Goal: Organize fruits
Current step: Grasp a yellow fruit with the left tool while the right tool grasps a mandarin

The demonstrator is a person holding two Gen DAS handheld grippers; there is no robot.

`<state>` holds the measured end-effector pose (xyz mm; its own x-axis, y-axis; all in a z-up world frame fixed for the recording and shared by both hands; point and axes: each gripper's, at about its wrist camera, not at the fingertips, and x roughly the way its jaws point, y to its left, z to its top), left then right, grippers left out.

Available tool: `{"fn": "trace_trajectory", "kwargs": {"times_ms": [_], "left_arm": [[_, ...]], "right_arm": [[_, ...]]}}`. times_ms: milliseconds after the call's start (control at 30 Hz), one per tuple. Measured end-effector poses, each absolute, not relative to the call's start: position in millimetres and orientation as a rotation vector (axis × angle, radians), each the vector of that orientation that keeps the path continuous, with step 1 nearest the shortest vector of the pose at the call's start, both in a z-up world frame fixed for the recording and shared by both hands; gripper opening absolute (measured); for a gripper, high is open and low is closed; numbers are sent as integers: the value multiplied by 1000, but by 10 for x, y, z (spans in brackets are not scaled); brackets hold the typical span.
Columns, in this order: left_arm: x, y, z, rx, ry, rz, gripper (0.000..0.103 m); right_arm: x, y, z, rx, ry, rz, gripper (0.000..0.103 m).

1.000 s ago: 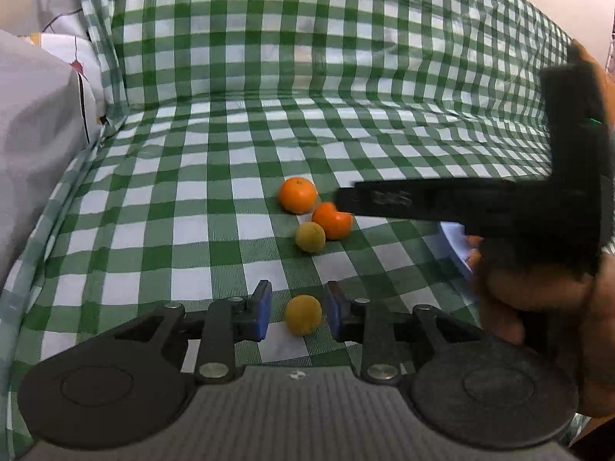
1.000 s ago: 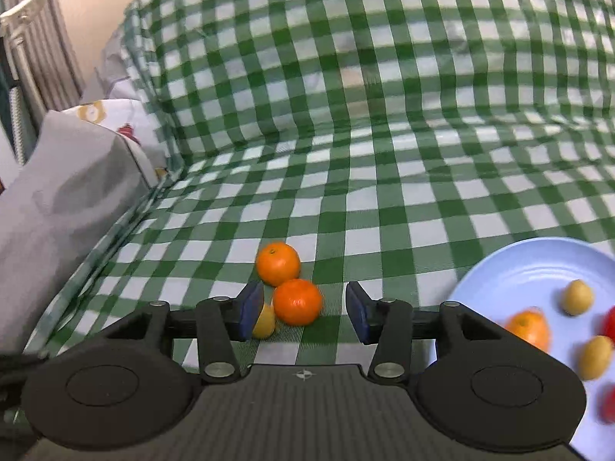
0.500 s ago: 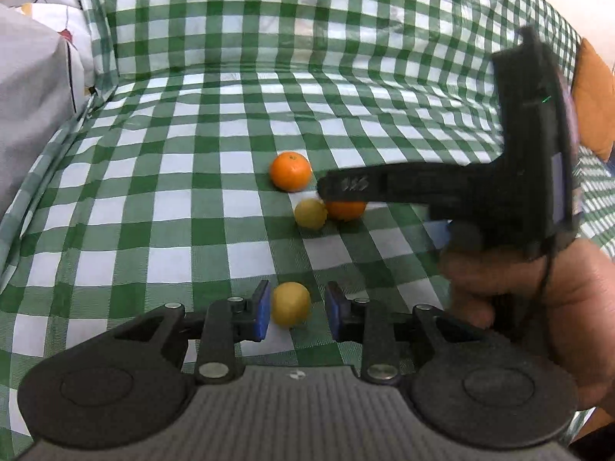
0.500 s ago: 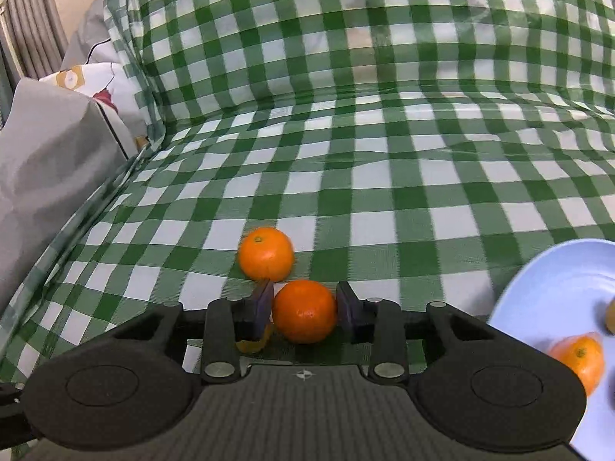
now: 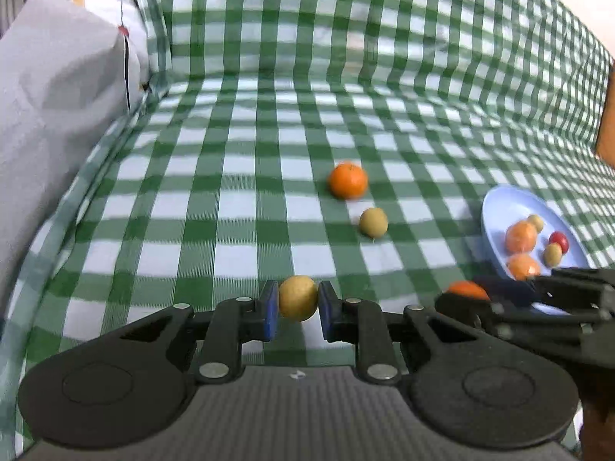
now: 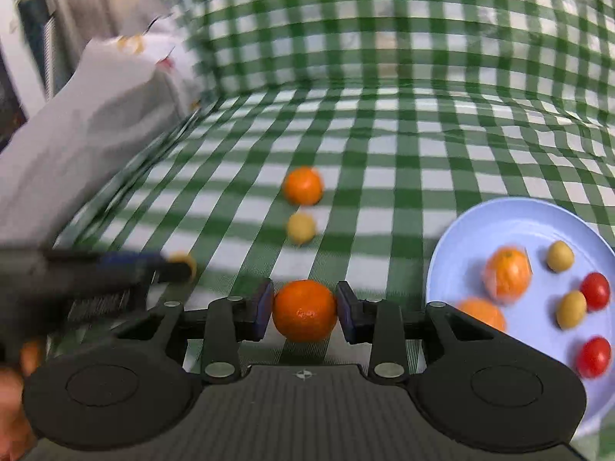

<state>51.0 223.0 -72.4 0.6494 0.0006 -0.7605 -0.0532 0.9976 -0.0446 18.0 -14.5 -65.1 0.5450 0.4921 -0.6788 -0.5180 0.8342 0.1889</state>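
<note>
My left gripper (image 5: 298, 303) has its jaws closing on a small yellow fruit (image 5: 298, 296), and both blue pads touch its sides. My right gripper (image 6: 305, 309) is shut on an orange tangerine (image 6: 305, 313), just left of the pale blue plate (image 6: 480, 226). In the left wrist view the right gripper (image 5: 499, 294) lies low at the right with the tangerine (image 5: 467, 289) showing, in front of the plate (image 5: 503, 207). Another tangerine (image 5: 348, 180) and a small yellow fruit (image 5: 373, 223) lie loose on the green checked cloth (image 5: 230, 207).
The plate holds two tangerines (image 6: 507, 274), small yellow fruits (image 6: 560, 255) and two red tomatoes (image 6: 594, 291). A grey-white pillow (image 5: 57, 96) lines the left side. The checked cloth rises as a back wall, and an orange cushion (image 5: 607, 115) shows at the right edge.
The right gripper closed on the tangerine and carried it right, away from the loose pair and toward the plate. The left jaws narrowed onto the yellow fruit. The right wrist view is now blurred.
</note>
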Motion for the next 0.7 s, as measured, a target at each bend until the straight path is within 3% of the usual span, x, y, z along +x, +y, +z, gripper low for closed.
{"fn": "trace_trajectory", "kwargs": {"times_ms": [167,700], "left_arm": [[534,2122,-773,-8,898,18,24],[549,2061,-797,1,908,22,25]], "right_arm": [[102,-102,-829,-98,906,600,39],[11,-68,-813,-132,888,574,39]]}}
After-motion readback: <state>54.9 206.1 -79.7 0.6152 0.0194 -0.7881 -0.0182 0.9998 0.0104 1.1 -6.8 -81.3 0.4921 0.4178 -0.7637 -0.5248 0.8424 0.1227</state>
